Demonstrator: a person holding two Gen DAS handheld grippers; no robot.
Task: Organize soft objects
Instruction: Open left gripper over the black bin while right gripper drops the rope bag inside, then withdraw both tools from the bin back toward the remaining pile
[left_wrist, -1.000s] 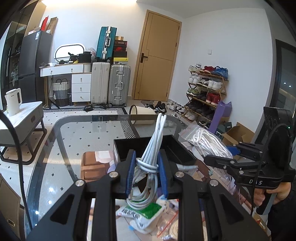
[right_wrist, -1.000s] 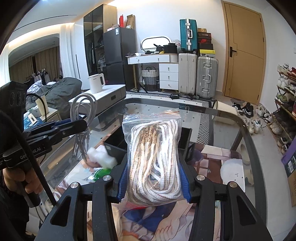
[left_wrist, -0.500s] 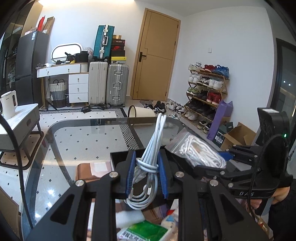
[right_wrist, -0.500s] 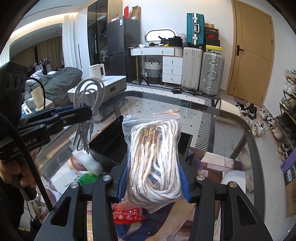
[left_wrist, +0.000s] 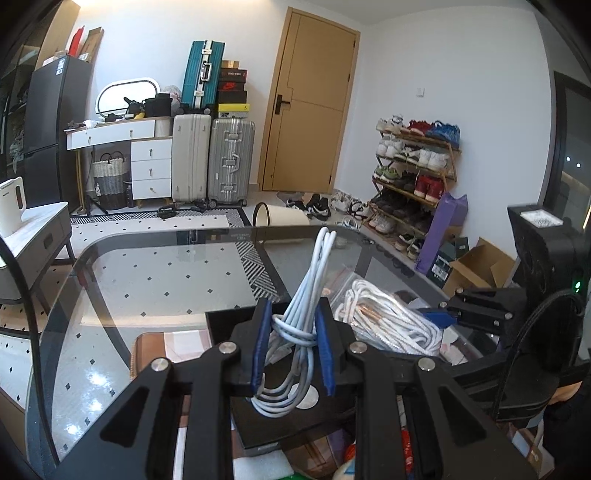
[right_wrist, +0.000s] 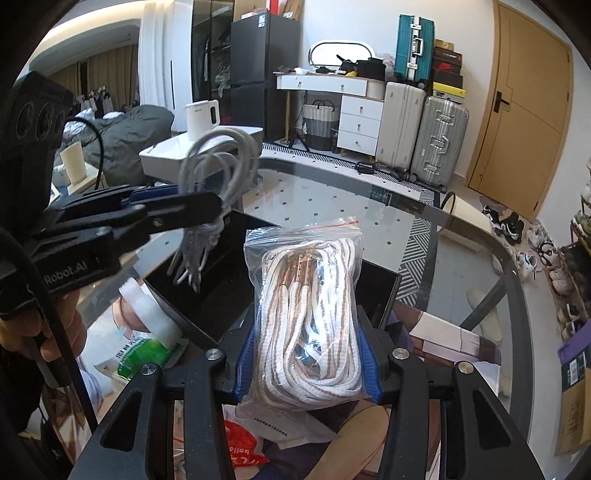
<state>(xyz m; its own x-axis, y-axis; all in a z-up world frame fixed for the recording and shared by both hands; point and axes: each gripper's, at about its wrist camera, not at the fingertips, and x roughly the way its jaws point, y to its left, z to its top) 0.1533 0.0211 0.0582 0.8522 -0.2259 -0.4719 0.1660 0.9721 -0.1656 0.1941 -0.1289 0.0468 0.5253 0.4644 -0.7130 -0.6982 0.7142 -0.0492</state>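
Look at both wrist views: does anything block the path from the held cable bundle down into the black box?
Nothing visible does. The left gripper, its jaws shut on the cable bundle, hangs over the open black box. The right gripper, holding the bagged rope, sits beside it, not beneath the cables.

Both views sit just behind their own fingers, looking forward and slightly down over a glass table (left_wrist: 155, 280) toward the far wall. The left wrist camera looks past the left gripper (left_wrist: 293, 350), close enough that its arms fill the bottom, and faces the door (left_wrist: 314, 110) and the shoe rack (left_wrist: 413, 177) at far right. The right wrist camera looks past the right gripper (right_wrist: 306, 362) and is turned more to the left, taking in the fridge (right_wrist: 258, 70). Each sees the other gripper at its edge (the views cross). Shared: the black box (right_wrist: 207, 291), the table and the suitcases (right_wrist: 436, 140).
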